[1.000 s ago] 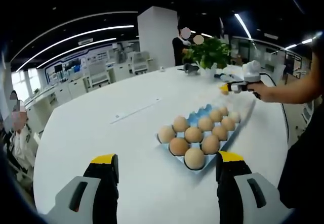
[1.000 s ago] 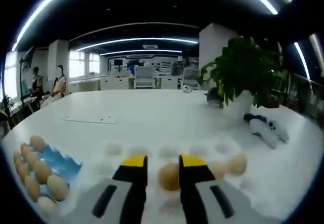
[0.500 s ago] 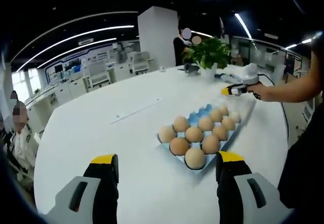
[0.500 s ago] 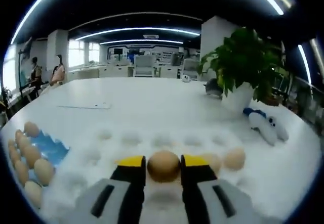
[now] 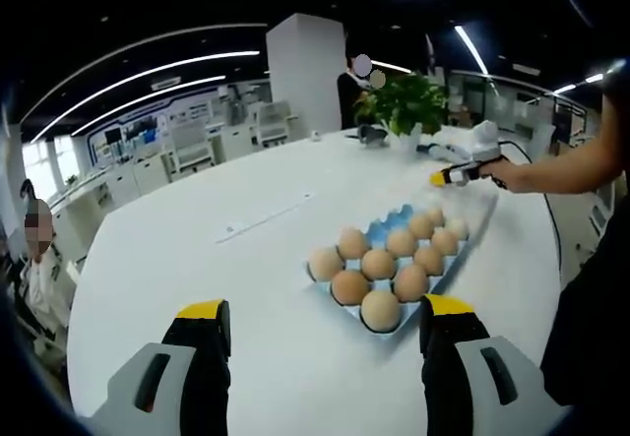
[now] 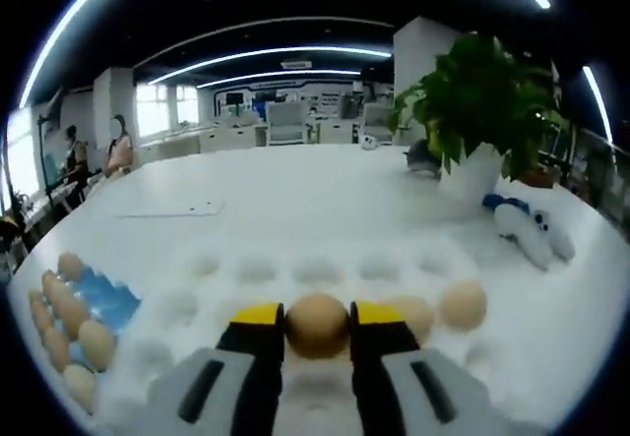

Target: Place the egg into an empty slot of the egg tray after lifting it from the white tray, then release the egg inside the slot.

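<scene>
My right gripper (image 6: pixel 317 324) now clamps the egg (image 6: pixel 317 325), raised just above the white tray (image 6: pixel 325 269), where a second ago it was still closing. Lift done; carrying to the blue egg tray (image 5: pixel 389 227) comes next. My left gripper (image 5: pixel 325 320) hangs open.

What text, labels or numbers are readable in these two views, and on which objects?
None readable.
Strip on the white table: faint marks, too small to read.
Wall display in the background: too blurred.
Blue egg tray, white tray, egg between the right gripper fingers: no visible print.
</scene>
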Available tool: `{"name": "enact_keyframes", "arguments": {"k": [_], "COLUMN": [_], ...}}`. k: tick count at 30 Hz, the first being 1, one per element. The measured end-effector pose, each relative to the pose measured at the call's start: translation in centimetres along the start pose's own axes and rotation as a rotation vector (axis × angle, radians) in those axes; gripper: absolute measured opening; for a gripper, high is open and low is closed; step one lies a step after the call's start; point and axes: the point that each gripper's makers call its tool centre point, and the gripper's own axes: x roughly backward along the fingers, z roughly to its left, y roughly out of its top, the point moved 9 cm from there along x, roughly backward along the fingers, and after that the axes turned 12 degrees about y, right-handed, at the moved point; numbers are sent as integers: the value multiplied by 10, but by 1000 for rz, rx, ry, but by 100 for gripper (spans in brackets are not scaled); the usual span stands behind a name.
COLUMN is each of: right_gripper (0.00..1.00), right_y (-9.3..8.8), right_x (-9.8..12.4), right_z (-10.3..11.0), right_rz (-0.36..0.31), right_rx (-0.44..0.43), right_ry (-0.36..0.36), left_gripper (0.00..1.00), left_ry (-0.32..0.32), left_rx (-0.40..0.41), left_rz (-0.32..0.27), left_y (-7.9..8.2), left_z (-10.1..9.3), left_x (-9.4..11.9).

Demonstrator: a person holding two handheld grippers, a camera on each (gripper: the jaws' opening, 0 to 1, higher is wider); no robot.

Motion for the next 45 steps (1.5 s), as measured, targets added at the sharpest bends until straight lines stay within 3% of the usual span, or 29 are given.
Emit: {"name": "enact_keyframes", "arguments": {"k": [18,45], "right_gripper": [25,25], "right_y": [19,18], "right_x": [12,-18], "right_z": [22,105], "right_rz": [-69,-46], "right_rx": [31,94], "right_ry": [46,315], "left_gripper": [80,80], "left_ry": [1,7], "left_rx": [1,7], "left_rz": [7,10], "left_y": [-3,-6], "left_z": [1,2], "left_x": [-1,2]}}
